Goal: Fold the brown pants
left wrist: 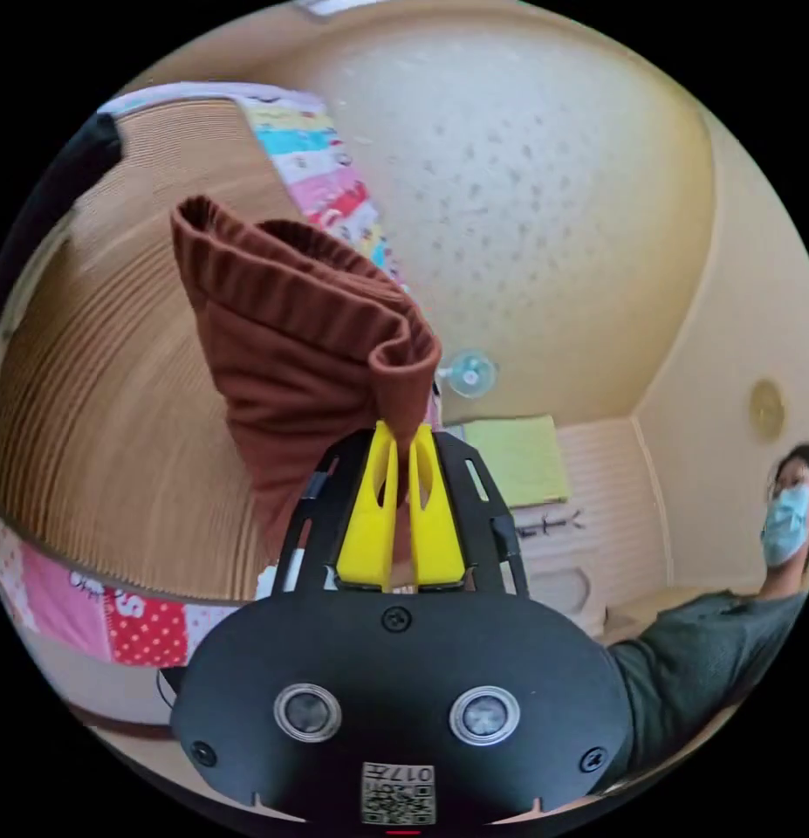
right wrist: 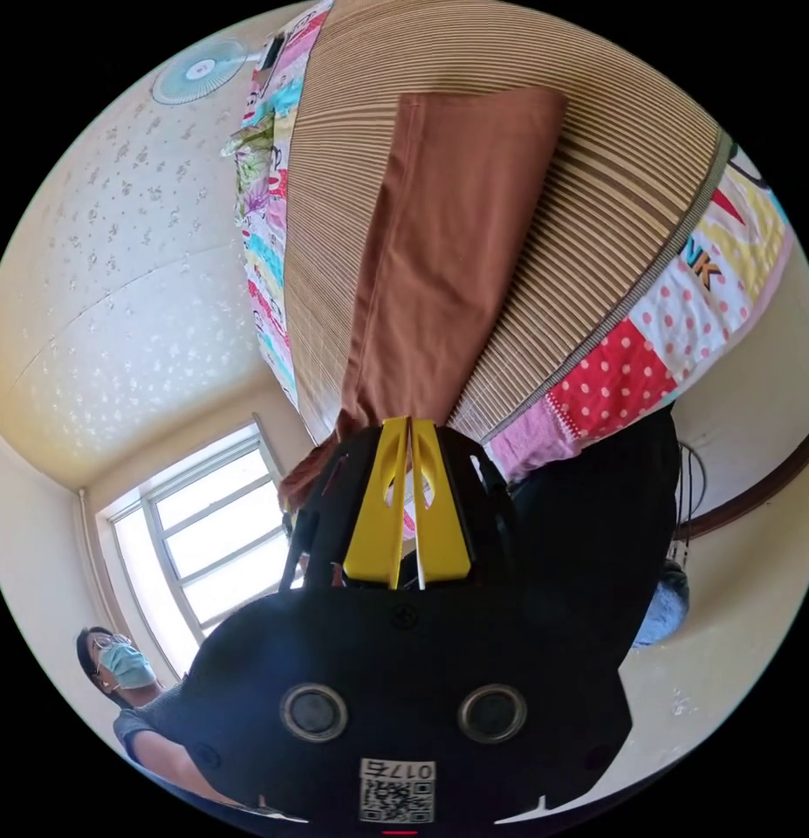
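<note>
In the left gripper view the brown pants (left wrist: 308,340) hang bunched, their ribbed waistband folded over. My left gripper (left wrist: 402,429) is shut on a pinch of that waistband, yellow jaws pressed together. In the right gripper view the brown pants (right wrist: 448,236) stretch out long and flat over a striped woven mat (right wrist: 587,201), the far hem lying square at the mat's far side. The near end of the fabric runs in between the closed yellow jaws of my right gripper (right wrist: 410,425).
The woven mat (left wrist: 107,393) covers a bed with a patchwork quilt (right wrist: 640,349) showing at its edges. A person in a mask and grey-green top (left wrist: 709,646) stands nearby, seen too as a person (right wrist: 125,681) by a window (right wrist: 203,541). A fan (right wrist: 203,70) stands beyond the bed.
</note>
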